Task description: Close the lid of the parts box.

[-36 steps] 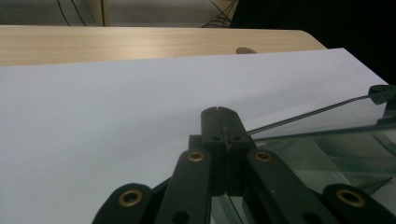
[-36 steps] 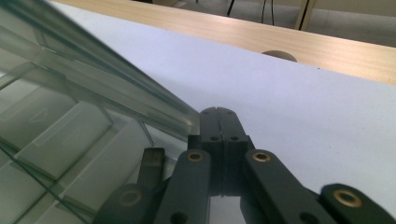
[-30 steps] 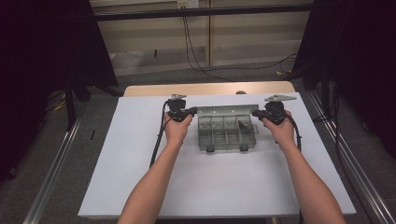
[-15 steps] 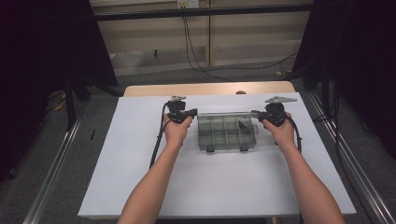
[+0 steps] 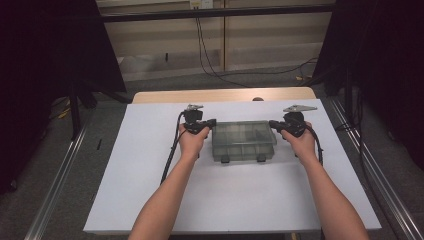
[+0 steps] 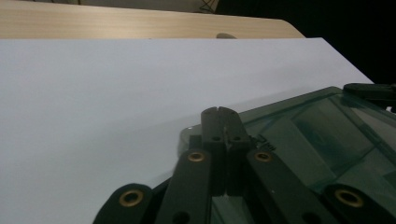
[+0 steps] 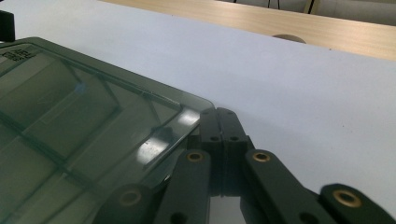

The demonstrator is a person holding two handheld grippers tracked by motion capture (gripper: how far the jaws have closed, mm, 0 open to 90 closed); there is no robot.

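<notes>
A smoky clear plastic compartment box (image 5: 244,140) lies on the white table top (image 5: 150,165), its lid down flat and two latches on the near side. My left gripper (image 5: 212,121) is shut, its tip resting at the lid's far left corner. My right gripper (image 5: 272,123) is shut too, at the far right corner. In the left gripper view the closed jaws (image 6: 220,112) lie over the box lid (image 6: 327,135), with nothing between them. The right gripper view has the closed jaws (image 7: 218,112) at the edge of the lid (image 7: 79,126).
A strip of bare wooden table (image 5: 225,95) runs along the far edge, with a small round knob (image 5: 258,99) on it. Metal rails (image 5: 60,175) flank the table on the floor. Cables (image 5: 210,55) hang at the back.
The box lid has come down from a raised tilt to lying flat on the box. Both grippers followed it down a little at its far corners.
</notes>
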